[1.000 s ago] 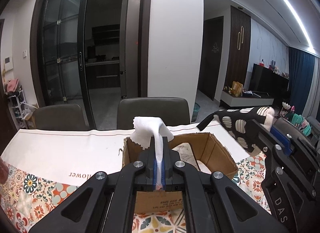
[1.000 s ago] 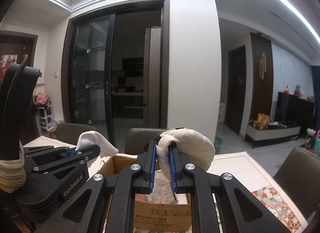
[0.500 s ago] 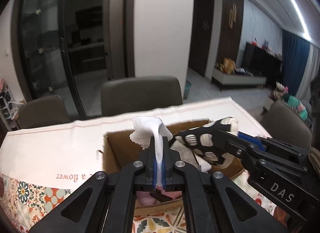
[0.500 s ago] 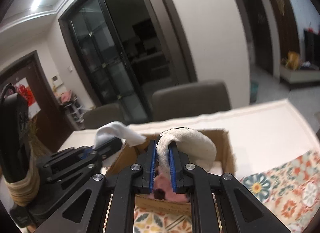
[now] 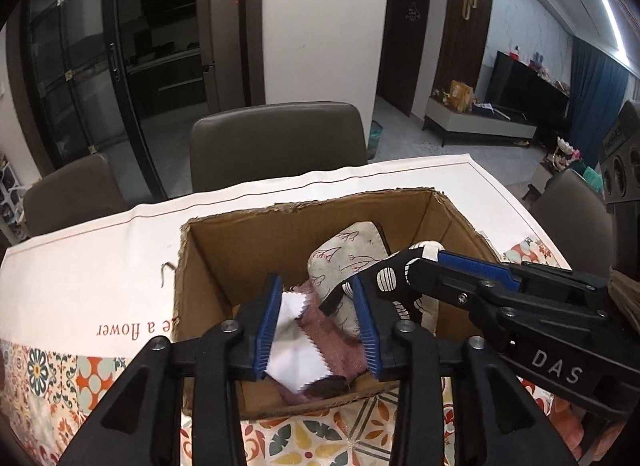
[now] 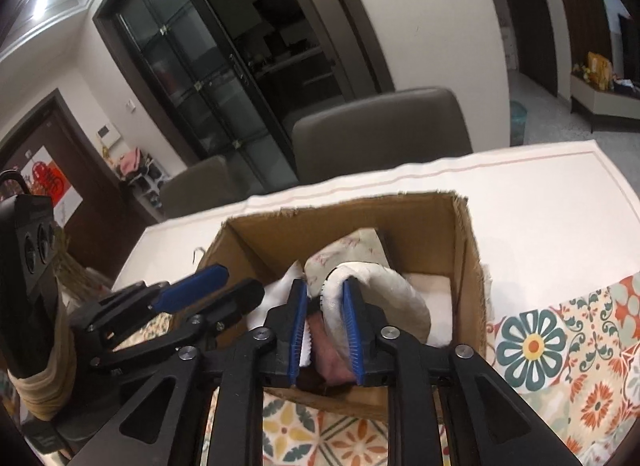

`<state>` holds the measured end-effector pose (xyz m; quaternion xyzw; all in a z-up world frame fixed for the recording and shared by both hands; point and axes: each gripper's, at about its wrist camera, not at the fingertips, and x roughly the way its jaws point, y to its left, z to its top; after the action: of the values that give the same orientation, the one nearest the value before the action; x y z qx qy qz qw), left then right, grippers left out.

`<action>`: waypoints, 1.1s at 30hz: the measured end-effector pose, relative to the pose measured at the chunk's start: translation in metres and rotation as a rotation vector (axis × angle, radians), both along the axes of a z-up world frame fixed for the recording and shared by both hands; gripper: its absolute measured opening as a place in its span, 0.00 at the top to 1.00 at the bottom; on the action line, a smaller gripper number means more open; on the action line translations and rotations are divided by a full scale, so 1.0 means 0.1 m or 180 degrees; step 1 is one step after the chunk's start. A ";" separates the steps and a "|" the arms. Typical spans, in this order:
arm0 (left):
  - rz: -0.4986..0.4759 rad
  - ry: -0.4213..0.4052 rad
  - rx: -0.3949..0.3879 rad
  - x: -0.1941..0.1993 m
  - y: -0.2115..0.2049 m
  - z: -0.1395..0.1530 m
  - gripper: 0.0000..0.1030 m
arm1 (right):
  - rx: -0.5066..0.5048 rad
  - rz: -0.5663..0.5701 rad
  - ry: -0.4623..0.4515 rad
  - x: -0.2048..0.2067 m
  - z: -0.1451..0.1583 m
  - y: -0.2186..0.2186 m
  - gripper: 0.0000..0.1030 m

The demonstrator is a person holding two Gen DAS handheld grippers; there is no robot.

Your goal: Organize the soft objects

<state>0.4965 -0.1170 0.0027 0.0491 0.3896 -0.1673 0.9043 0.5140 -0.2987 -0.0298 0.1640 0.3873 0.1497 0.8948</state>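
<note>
Hovering over the cardboard box (image 5: 248,250), my left gripper (image 5: 320,326) has its blue pads spread wide and empty above a white cloth (image 5: 298,350) lying on pink fabric (image 5: 340,342) inside the box. My right gripper (image 6: 325,330), marked "DAS" on its side in the left wrist view, is clamped on a cream-lined spotted mitt (image 6: 380,298) just inside the box, beside a floral pillow (image 5: 344,258). Left of the box, the tablecloth (image 5: 100,266) reads "a flower" upside down.
</note>
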 end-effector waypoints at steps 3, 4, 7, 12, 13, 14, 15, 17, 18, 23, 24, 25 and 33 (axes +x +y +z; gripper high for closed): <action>0.0149 -0.0020 -0.0008 -0.06 0.05 0.05 0.62 | -0.0038 0.0003 0.0050 0.01 0.01 0.00 0.73; 0.0200 -0.0027 -0.0011 -0.08 0.08 0.06 0.62 | -0.0059 -0.0015 0.0056 0.02 0.01 0.00 0.70; 0.0356 -0.0048 0.0004 -0.17 0.16 0.11 0.58 | -0.0122 -0.0101 0.0001 -0.03 0.06 0.00 0.66; 0.0544 -0.0108 0.0031 -0.38 0.30 0.20 0.51 | -0.0345 -0.0111 -0.0077 -0.17 0.20 0.10 0.47; 0.0576 -0.0121 0.0033 -0.43 0.33 0.22 0.50 | -0.0376 -0.0122 -0.0101 -0.21 0.23 0.11 0.44; 0.0630 -0.0153 0.0041 -0.51 0.36 0.25 0.50 | -0.0418 -0.0147 -0.0135 -0.27 0.26 0.13 0.39; 0.0666 -0.0181 0.0056 -0.56 0.38 0.27 0.49 | -0.0444 -0.0171 -0.0152 -0.32 0.29 0.13 0.37; 0.0726 -0.0249 0.0086 -0.68 0.40 0.32 0.45 | -0.0475 -0.0211 -0.0181 -0.41 0.33 0.15 0.36; 0.0752 -0.0289 0.0094 -0.76 0.42 0.35 0.43 | -0.0504 -0.0224 -0.0206 -0.48 0.37 0.15 0.34; 0.0867 -0.0429 0.0068 -1.11 0.52 0.47 0.42 | -0.0691 -0.0400 -0.0312 -0.83 0.48 0.17 0.32; 0.0872 -0.0443 0.0062 -1.16 0.52 0.49 0.42 | -0.0731 -0.0440 -0.0332 -0.92 0.52 0.17 0.32; 0.0875 -0.0467 0.0064 -1.23 0.53 0.51 0.41 | -0.0758 -0.0469 -0.0344 -0.98 0.54 0.16 0.32; 0.0877 -0.0711 0.0057 -1.84 0.56 0.62 0.36 | -0.0907 -0.0582 -0.0628 -1.60 0.78 0.17 0.32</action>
<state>0.3124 -0.0606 0.0643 0.0215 0.2911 -0.0319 0.9559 0.3537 -0.2821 0.0482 0.0547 0.2985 0.0268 0.9525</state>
